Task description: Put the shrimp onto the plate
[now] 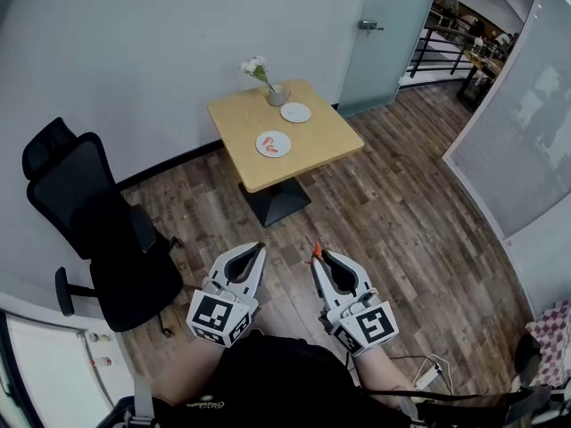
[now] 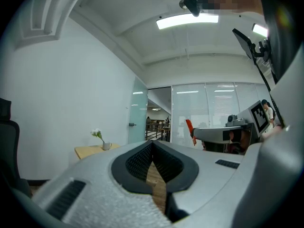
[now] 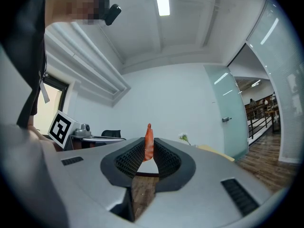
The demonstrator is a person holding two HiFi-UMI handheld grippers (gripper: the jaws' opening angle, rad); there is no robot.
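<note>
The right gripper [image 1: 318,260], near the person, pinches an orange shrimp [image 3: 148,144] upright between its fingertips. To its left, the left gripper [image 1: 260,251] is closed on nothing. On the far table [image 1: 326,137], one plate [image 1: 273,144] carries red pieces.

A square wooden worktop [image 1: 326,136] on a black pedestal base [image 1: 278,201] stands against a plain white wall [image 1: 134,43]. A wood-plank floor [image 1: 401,230] spreads all round the worktop. Left of it and nearer the viewer sits a black office chair [image 1: 98,230]. Right of the worktop, along the same wall, is a frosted glass door [image 1: 388,25], with a dark railing [image 1: 437,47] beyond. Farther right of the worktop curves a frosted glass partition [image 1: 522,123]. A strip light [image 2: 187,21] glows on the white ceiling.
</note>
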